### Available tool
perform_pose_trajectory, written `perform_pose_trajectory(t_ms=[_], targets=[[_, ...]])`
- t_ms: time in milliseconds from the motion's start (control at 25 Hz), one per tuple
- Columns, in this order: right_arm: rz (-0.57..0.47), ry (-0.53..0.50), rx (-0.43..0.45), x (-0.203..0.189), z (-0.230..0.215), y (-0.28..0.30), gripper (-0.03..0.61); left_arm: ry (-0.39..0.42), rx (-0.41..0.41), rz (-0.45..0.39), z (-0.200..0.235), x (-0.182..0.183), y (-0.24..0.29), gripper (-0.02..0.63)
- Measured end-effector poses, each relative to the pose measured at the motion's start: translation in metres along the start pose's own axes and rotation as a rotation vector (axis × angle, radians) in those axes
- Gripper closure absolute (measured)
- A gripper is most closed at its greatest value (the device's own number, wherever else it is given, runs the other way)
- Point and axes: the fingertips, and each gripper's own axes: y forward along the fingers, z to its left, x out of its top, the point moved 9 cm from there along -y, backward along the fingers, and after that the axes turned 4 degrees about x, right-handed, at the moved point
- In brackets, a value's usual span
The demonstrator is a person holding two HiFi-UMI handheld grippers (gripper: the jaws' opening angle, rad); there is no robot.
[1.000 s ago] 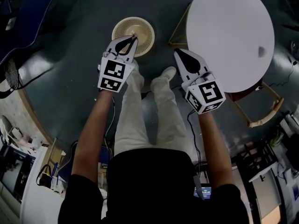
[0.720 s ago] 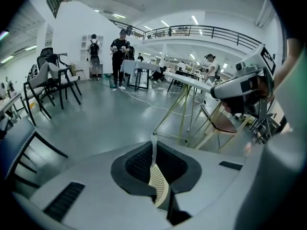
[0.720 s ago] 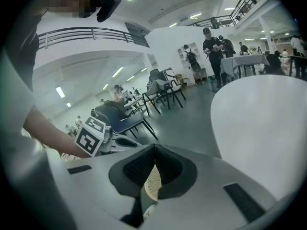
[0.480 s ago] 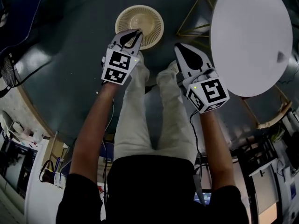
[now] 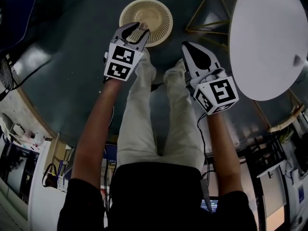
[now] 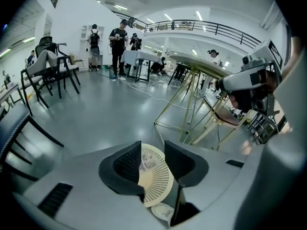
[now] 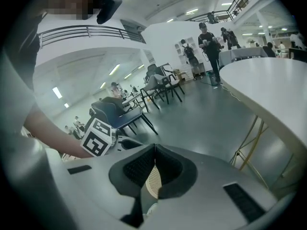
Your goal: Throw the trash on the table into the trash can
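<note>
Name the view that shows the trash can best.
Head view: the trash can is seen from above, nearly its whole round rim. Left gripper view shows part of its mesh wall; right gripper view, only a sliver.

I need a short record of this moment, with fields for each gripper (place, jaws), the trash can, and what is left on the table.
left gripper: over the near rim of the trash can; jaws opening, pads apart, nothing clearly gripped
right gripper: over the floor between trash can and table; jaws together, empty
trash can: beige, perforated, standing on the floor
table: white, round; one small grey piece lies near its edge
</note>
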Motion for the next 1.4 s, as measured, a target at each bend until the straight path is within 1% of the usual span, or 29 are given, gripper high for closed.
perform_pose_trajectory(t_ms=[200, 400, 600, 720, 840, 1080, 1240, 1400], targets=[[0.002, 0.005, 0.0, -0.007, 0.005, 0.012, 0.56, -0.012, -0.005, 0.018, 0.008, -0.018, 0.004, 0.446], [0.003, 0.019, -0.01, -0.024, -0.007, 0.021, 0.56, -0.018, -0.012, 0.019, 0.008, -0.033, 0.02, 0.448], [-0.01, 0.008, -0.016, -0.011, 0.005, 0.006, 0.56, -0.006, -0.013, 0.005, 0.003, -0.018, 0.001, 0.451], [-0.015, -0.002, -0.016, -0.005, 0.009, 0.0, 0.56, 0.003, -0.018, -0.019, -0.003, -0.008, -0.01, 0.482], [-0.025, -0.022, -0.018, 0.011, 0.014, -0.014, 0.56, 0.013, -0.027, -0.047, -0.012, 0.011, -0.026, 0.516], [-0.072, -0.052, -0.036, 0.053, 0.023, -0.056, 0.56, 0.029, -0.031, -0.133, -0.036, 0.068, -0.069, 0.578], [-0.098, -0.079, -0.04, 0.082, 0.031, -0.083, 0.56, 0.034, -0.038, -0.197, -0.052, 0.11, -0.1, 0.595], [-0.13, -0.107, -0.045, 0.107, 0.044, -0.109, 0.56, 0.056, -0.051, -0.245, -0.069, 0.142, -0.129, 0.597]])
